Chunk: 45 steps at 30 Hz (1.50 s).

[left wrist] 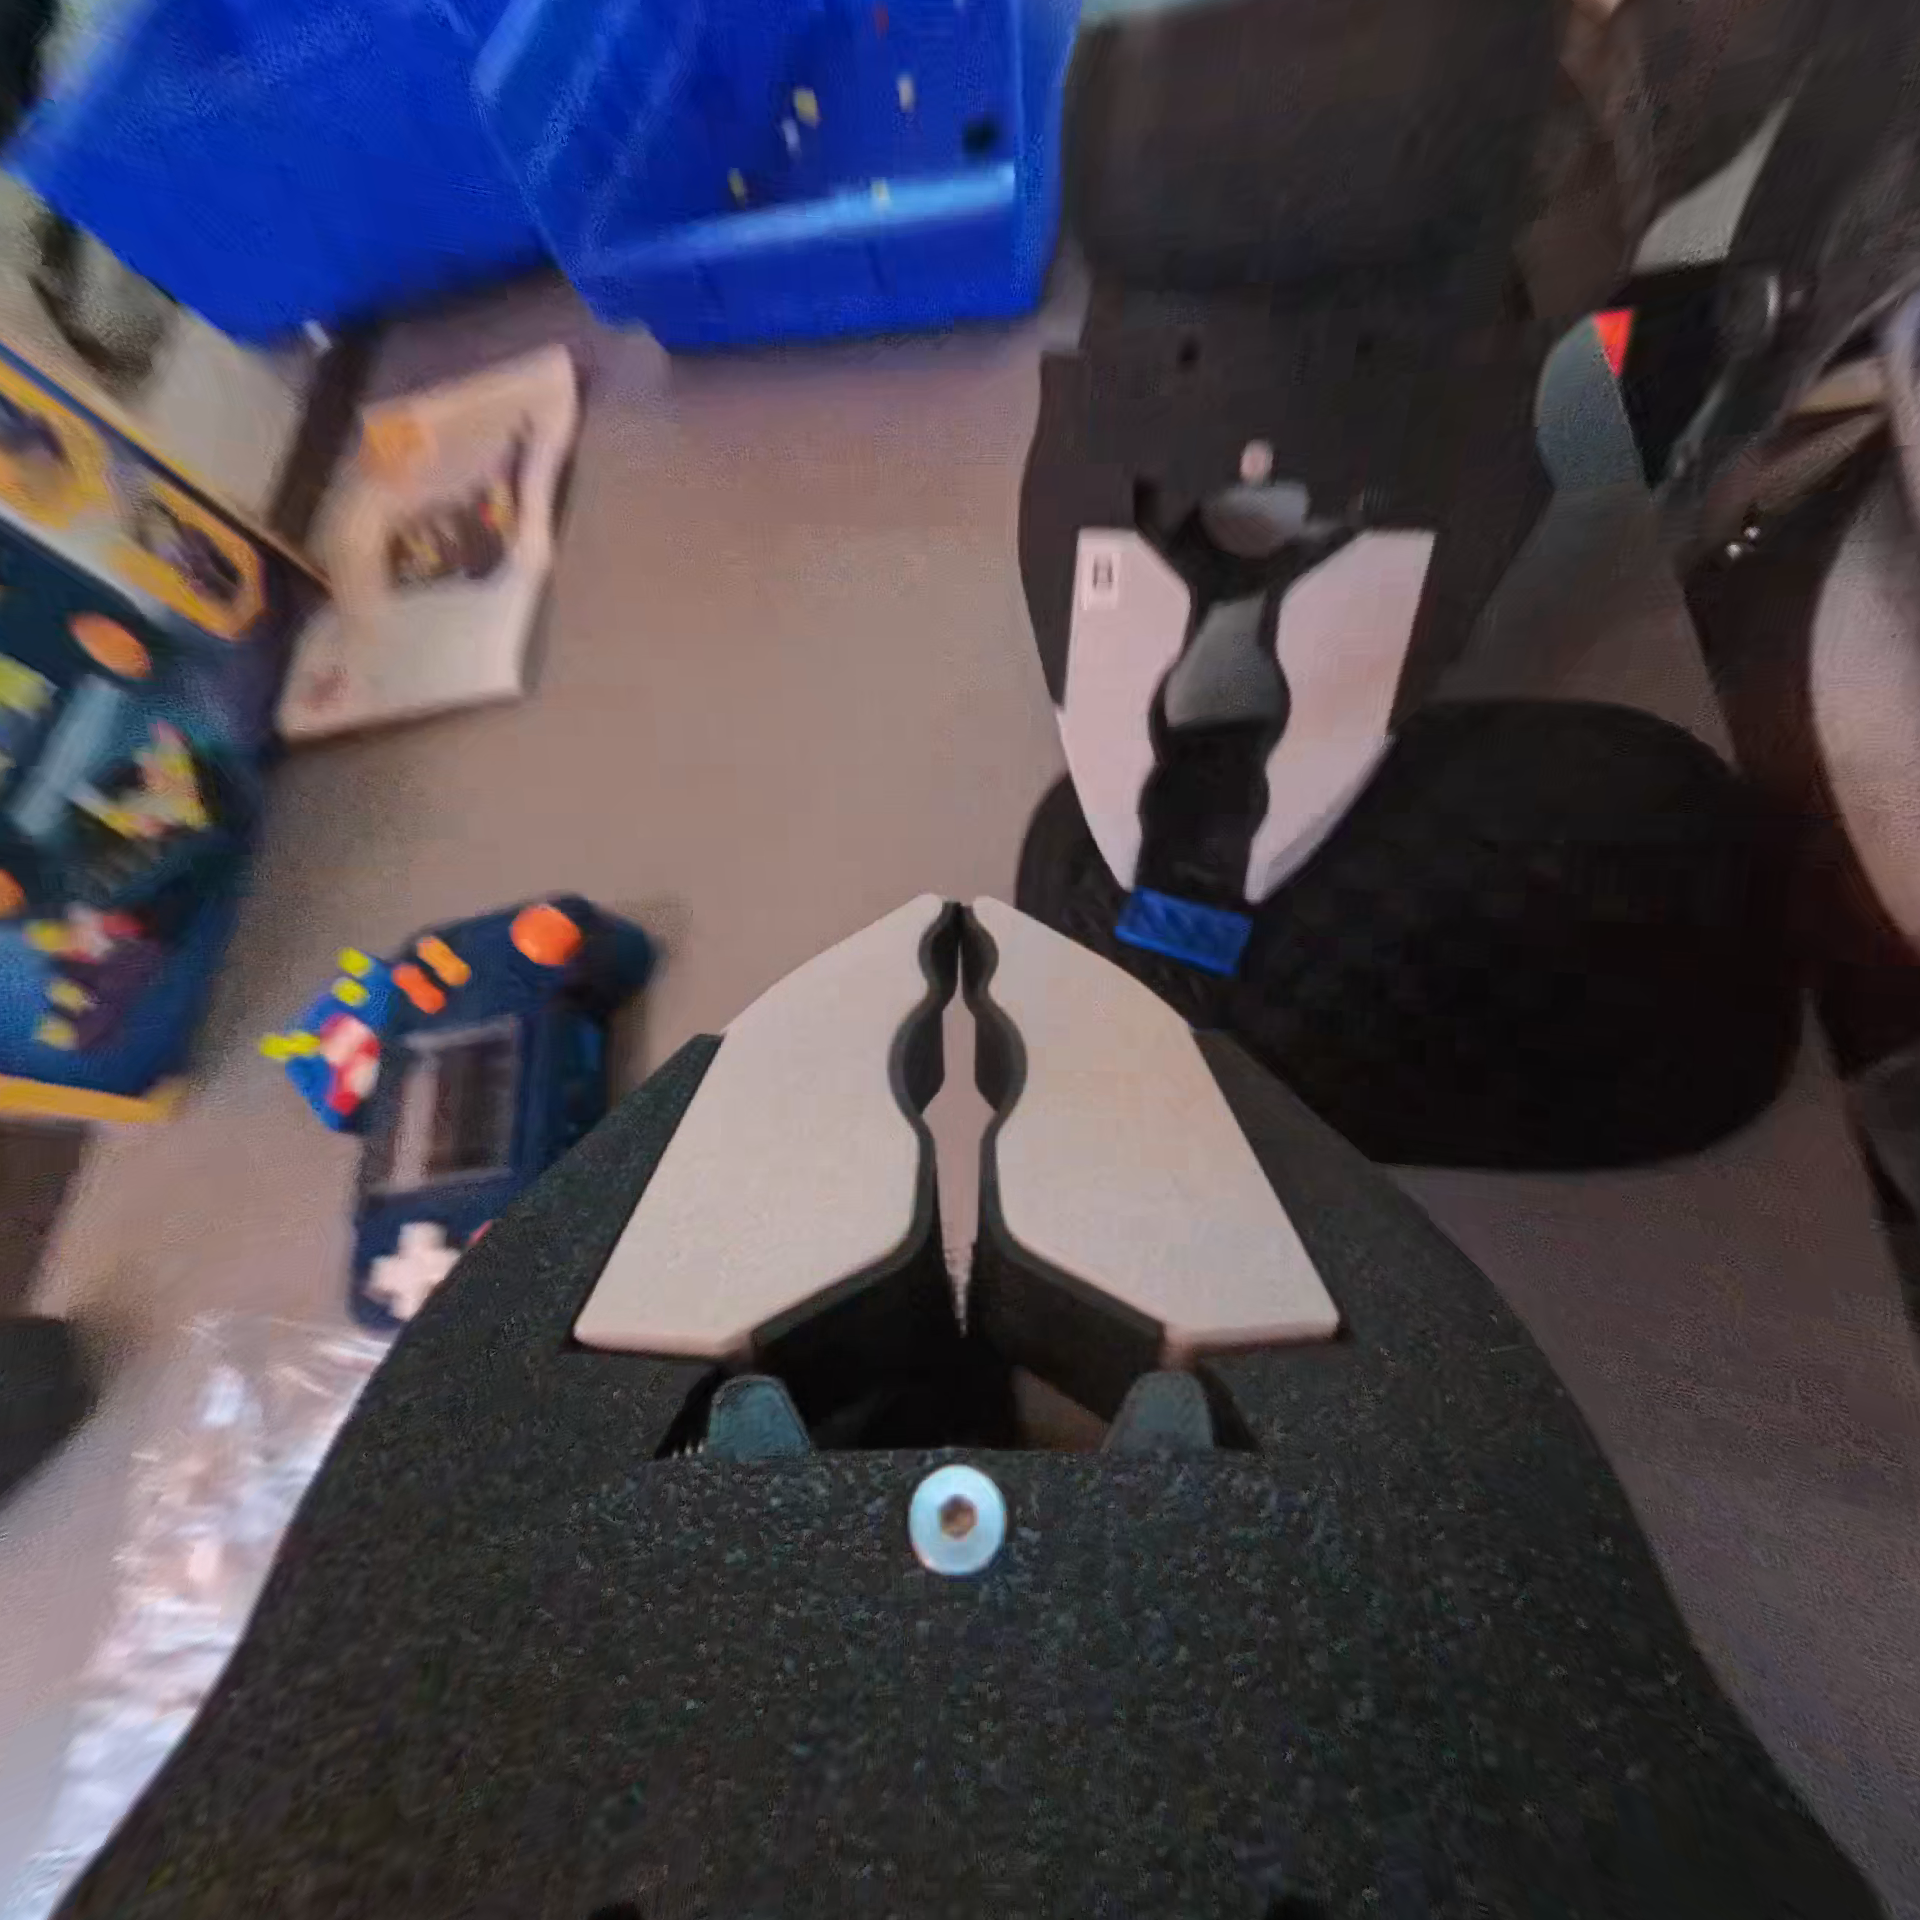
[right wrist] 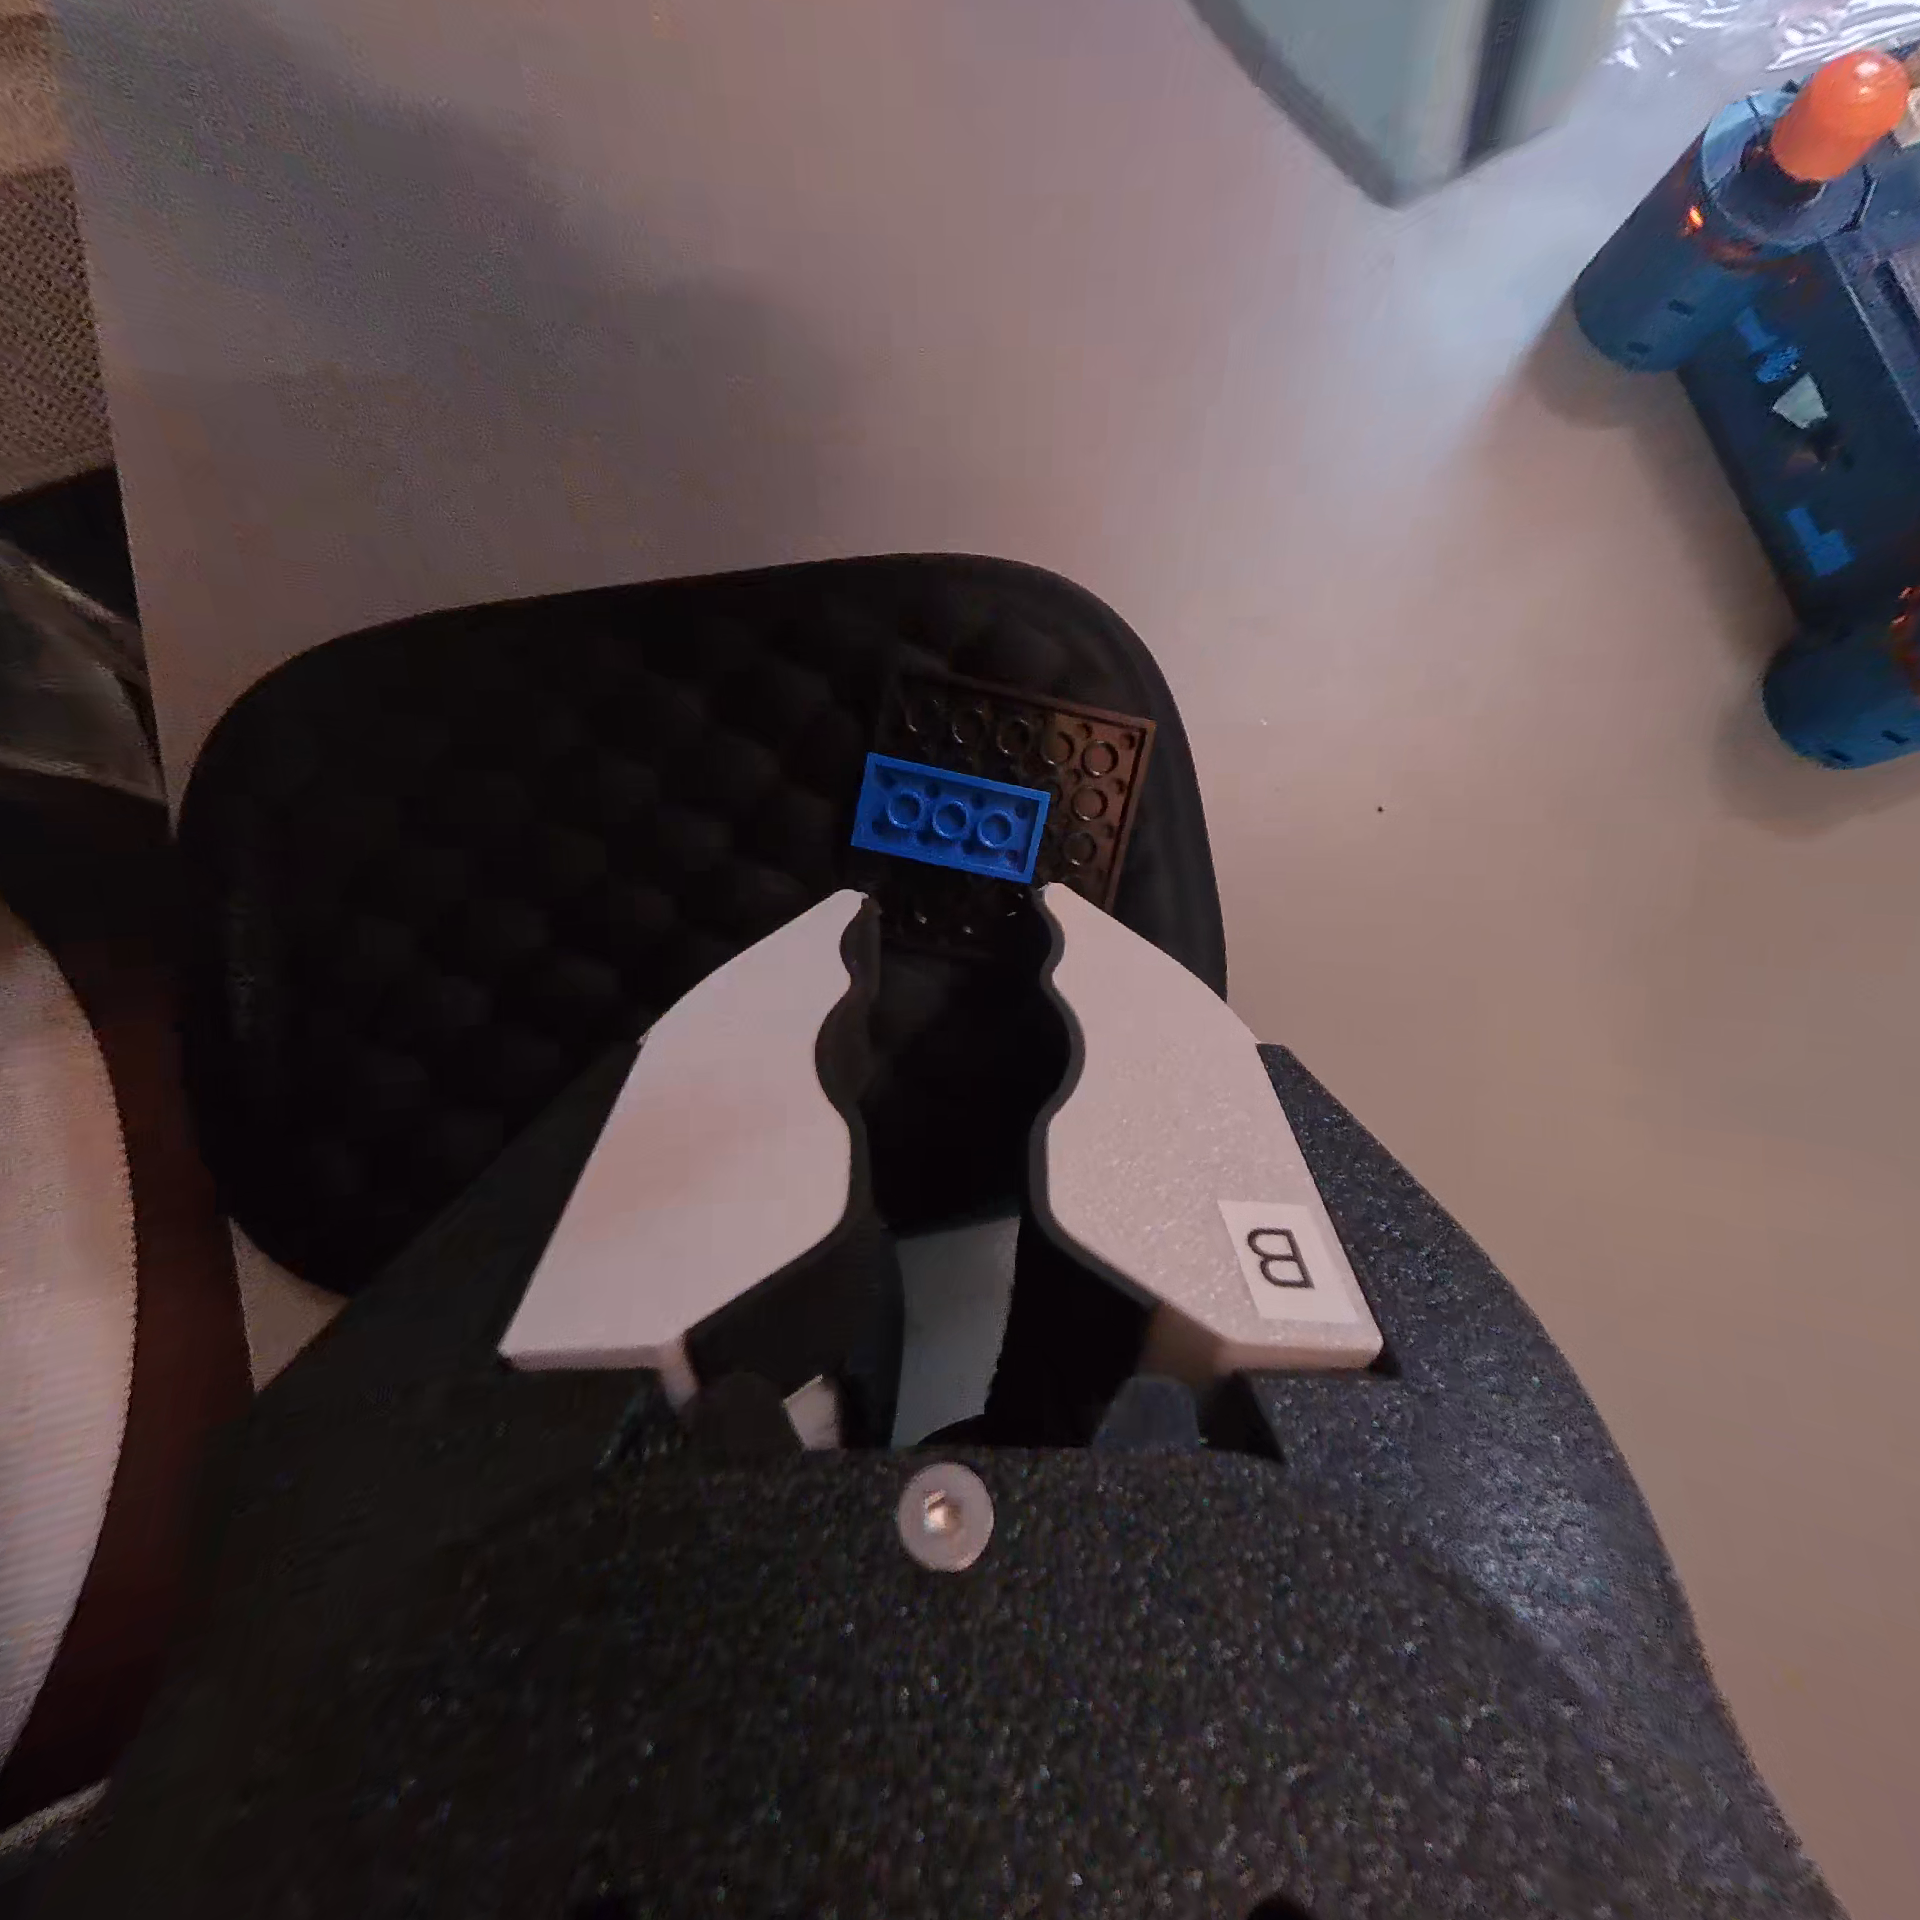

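Black foam tray w/ blue brick by spread right tool.

A pale, greyish-beige desk fills most of both views, smooth and matte, with soft shadows falling across its far part in the right wrist view. Along the far edge in the left wrist view stand blue bins, blurred. A grey box-like corner rises at the far edge in the right wrist view. Crinkled clear plastic film lies at the near left corner. The light is even and slightly warm.
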{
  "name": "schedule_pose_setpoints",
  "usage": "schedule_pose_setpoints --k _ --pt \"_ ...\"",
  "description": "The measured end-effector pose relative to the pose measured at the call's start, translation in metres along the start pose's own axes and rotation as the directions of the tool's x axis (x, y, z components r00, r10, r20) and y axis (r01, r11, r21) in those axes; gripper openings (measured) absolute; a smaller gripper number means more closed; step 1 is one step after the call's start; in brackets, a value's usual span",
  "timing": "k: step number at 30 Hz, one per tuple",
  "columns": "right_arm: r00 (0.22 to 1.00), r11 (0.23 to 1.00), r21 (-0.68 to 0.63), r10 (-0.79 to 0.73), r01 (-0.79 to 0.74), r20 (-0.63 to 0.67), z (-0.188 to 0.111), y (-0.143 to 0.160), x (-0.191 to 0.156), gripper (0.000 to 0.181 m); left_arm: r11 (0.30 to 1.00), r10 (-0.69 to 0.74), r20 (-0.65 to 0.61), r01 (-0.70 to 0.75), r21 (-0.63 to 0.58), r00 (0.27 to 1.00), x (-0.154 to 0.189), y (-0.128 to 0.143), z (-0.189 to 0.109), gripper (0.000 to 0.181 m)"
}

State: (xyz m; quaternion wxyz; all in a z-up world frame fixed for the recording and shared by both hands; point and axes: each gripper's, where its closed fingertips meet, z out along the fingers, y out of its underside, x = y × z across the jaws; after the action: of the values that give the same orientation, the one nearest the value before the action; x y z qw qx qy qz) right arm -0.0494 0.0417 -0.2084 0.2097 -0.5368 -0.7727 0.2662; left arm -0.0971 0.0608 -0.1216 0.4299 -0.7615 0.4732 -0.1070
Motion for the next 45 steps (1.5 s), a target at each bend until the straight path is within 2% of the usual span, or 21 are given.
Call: schedule_pose_setpoints --k 1,2,3,4,5,7,12,21,25,34,38,40,42,43,44,45 --pt "1.000 1.000 0.011 -0.006 0.006 0.007 0.000 -0.001 0.000 0.028 0.996 -0.093 -0.092 0.093 -0.005 0.991 0.011 0.013 0.002 0.006" --pt "1.000 1.000 0.028 0.009 -0.010 0.026 -0.001 -0.001 0.000 0.028 0.992 -0.122 -0.176 0.127 0.016 0.977 0.030 0.017 0.006 0.011" --pt "0.999 0.999 0.048 0.006 -0.008 0.045 -0.001 -0.002 0.000 0.028 0.994 -0.102 -0.217 0.108 0.015 0.971 0.045 0.020 0.012 0.020" --pt "0.998 0.997 0.081 -0.006 0.001 0.064 -0.002 -0.002 0.000 0.027 0.997 -0.076 -0.203 0.070 -0.033 0.976 0.052 0.028 0.023 0.033" --pt "0.995 0.994 0.108 0.025 -0.035 0.094 -0.002 -0.002 0.001 0.025 0.994 -0.041 -0.212 0.019 -0.104 0.977 0.058 0.037 0.032 0.036" --pt "0.992 0.990 0.138 0.001 -0.019 0.126 -0.003 -0.002 0.003 0.018 0.989 0.010 -0.231 -0.043 -0.139 0.973 0.061 0.039 0.046 0.040" --pt "0.983 0.992 0.090 -0.098 0.085 0.156 -0.003 -0.002 0.005 0.015 0.982 0.042 -0.308 -0.097 -0.165 0.950 0.056 0.037 0.054 0.040" --pt "0.985 0.996 0.057 -0.084 0.076 0.150 -0.002 -0.001 0.006 0.011 0.957 0.101 -0.454 -0.211 -0.199 0.885 0.058 0.042 0.057 0.038" --pt "0.986 0.997 0.049 -0.071 0.064 0.151 -0.002 -0.001 0.006 0.011 0.955 0.050 -0.505 -0.189 -0.230 0.862 0.060 0.040 0.055 0.032" --pt "0.987 0.997 0.030 -0.070 0.066 0.147 -0.001 0.000 0.006 0.011 0.942 0.047 -0.523 -0.212 -0.260 0.851 0.061 0.043 0.059 0.033" --pt "0.991 0.999 0.000 -0.051 0.052 0.123 0.000 0.001 0.005 0.012 0.976 0.085 -0.449 -0.166 -0.143 0.890 0.063 0.040 0.058 0.031" --pt "0.993 0.997 -0.031 -0.062 0.066 0.100 0.000 0.002 0.004 0.012 0.988 0.049 -0.420 -0.105 -0.111 0.906 0.064 0.037 0.057 0.030" --pt "0.992 0.995 -0.055 -0.073 0.079 0.099 0.000 0.002 0.004 0.012 0.989 0.060 -0.389 -0.107 -0.100 0.919 0.065 0.035 0.056 0.029" --pt "0.993 0.995 -0.069 -0.068 0.075 0.098 0.001 0.003 0.006 0.013 0.999 0.045 -0.496 -0.042 0.017 0.867 0.084 0.014 0.044 0.000" --pt "0.992 0.994 -0.076 -0.074 0.083 0.106 0.002 0.002 0.005 0.013 0.956 -0.077 -0.540 0.216 0.199 0.838 0.083 -0.035 0.029 0.000" --pt "0.991 0.992 -0.085 -0.085 0.094 0.108 0.002 0.002 0.005 0.012 0.956 -0.041 -0.448 0.165 0.241 0.893 0.071 -0.046 0.026 0.000"
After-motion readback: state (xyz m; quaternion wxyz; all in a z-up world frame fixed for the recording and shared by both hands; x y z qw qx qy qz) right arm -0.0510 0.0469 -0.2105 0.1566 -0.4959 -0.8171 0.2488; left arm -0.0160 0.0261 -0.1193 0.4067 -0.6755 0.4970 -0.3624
